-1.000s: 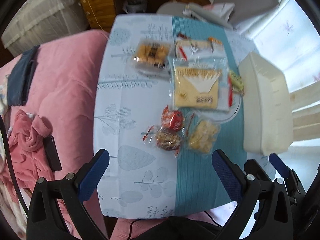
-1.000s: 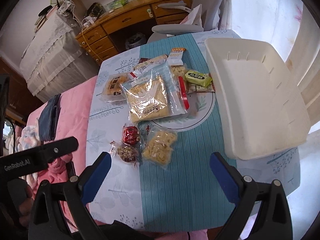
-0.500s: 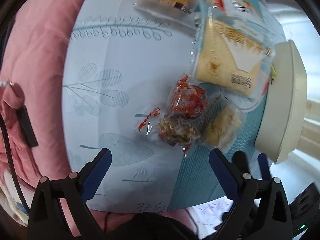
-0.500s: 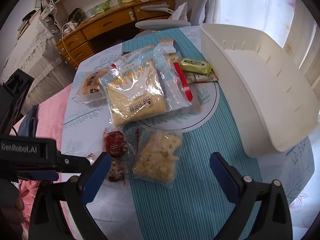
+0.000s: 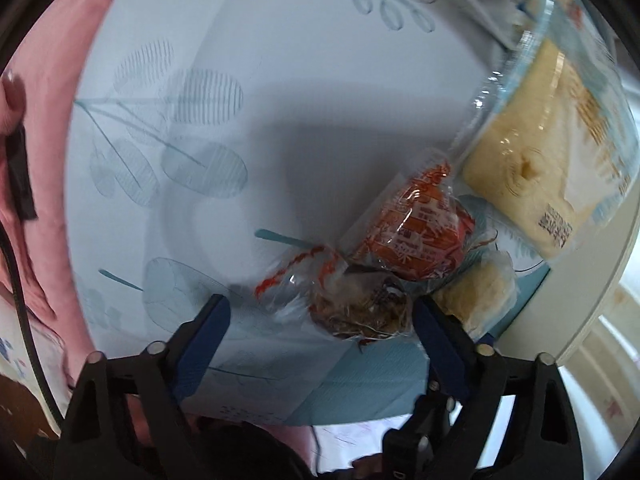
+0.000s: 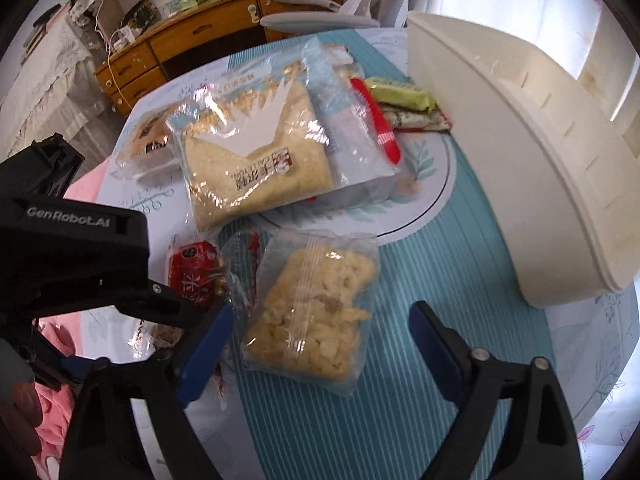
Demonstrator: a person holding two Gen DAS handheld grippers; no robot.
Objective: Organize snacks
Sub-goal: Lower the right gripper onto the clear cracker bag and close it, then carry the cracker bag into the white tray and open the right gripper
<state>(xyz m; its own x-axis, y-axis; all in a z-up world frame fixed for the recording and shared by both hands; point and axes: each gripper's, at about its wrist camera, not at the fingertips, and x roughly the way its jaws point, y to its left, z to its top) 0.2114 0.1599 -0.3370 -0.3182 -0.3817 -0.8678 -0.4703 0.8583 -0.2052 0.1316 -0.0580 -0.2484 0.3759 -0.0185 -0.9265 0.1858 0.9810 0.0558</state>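
Closing on both sides, nothing pinched yet. Left gripper [image 5: 320, 320] is centred on the nut snack [image 5: 360, 308]; right gripper [image 6: 320, 328] is set astride the crisp bag [image 6: 316, 316], long axis running away from it. Bin [image 6: 520, 152] is placed right on the bench [image 6: 460, 240].

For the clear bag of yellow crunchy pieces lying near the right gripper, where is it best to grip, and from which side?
Grip the clear bag of yellow pieces across its narrow width, at its middle, coming from above. It lies flat on the striped runner, and its two long edges face the closing right gripper, whose fingers already straddle it. The thin sealed ends would probably slip.
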